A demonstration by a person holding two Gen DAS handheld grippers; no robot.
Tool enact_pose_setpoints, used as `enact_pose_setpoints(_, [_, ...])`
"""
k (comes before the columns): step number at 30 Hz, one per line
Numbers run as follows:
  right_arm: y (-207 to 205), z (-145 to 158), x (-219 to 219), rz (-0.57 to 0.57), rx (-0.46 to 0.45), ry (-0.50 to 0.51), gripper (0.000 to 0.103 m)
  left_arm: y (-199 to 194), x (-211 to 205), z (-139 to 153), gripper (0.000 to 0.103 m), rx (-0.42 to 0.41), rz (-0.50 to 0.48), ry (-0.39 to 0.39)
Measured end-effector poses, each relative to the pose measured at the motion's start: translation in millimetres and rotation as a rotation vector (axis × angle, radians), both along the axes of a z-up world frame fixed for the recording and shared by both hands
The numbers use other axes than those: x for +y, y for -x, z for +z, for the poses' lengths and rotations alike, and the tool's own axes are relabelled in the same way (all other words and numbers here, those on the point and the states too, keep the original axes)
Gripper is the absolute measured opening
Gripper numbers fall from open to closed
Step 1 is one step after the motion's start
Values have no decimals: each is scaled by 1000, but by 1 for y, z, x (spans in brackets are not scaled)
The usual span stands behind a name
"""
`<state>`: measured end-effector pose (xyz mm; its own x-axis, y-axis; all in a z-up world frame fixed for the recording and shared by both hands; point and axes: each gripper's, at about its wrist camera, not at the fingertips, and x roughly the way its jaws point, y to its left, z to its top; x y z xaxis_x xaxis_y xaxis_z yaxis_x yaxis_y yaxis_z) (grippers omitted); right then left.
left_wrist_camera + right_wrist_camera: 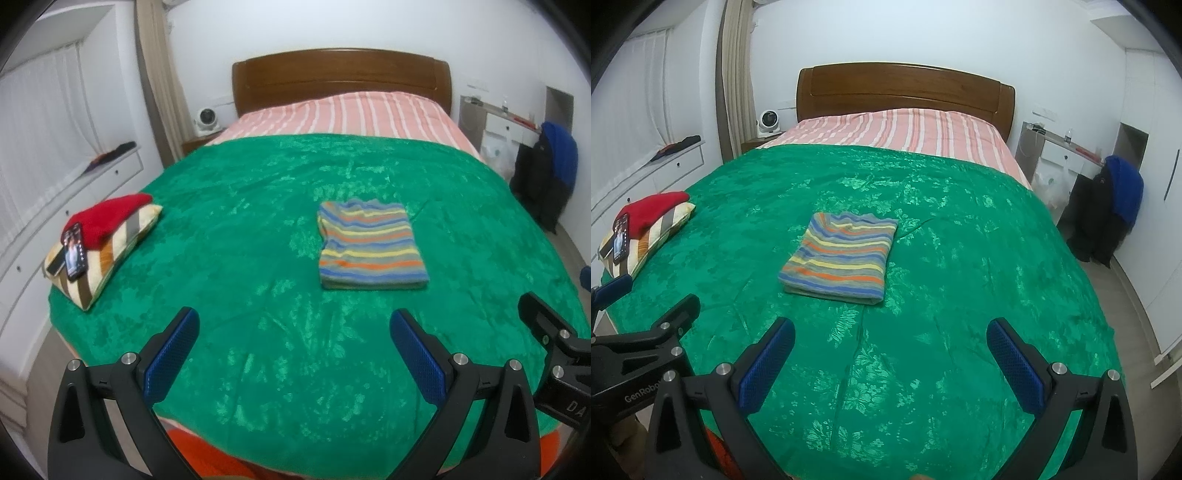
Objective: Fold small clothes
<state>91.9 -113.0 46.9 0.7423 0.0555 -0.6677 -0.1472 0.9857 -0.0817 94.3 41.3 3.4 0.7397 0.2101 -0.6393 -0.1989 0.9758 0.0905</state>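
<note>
Both the left hand-held gripper and right hand-held gripper are hovering spread and empty; snagging the slippery green bedspread risks undoing the folded striped garment.

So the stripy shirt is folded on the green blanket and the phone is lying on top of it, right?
Not quite. The shirt is folded on the green blanket, but nothing lies on it. The phone lies on the striped pillow at the bed's left edge, beside a red cloth. The left wrist view shows this best.
</note>
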Motion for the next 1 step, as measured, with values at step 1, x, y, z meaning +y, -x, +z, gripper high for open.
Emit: enact_pose_setpoints(1, [0,0,0,0,-1,0,102,0,0,0,103,-4,-1,-4])
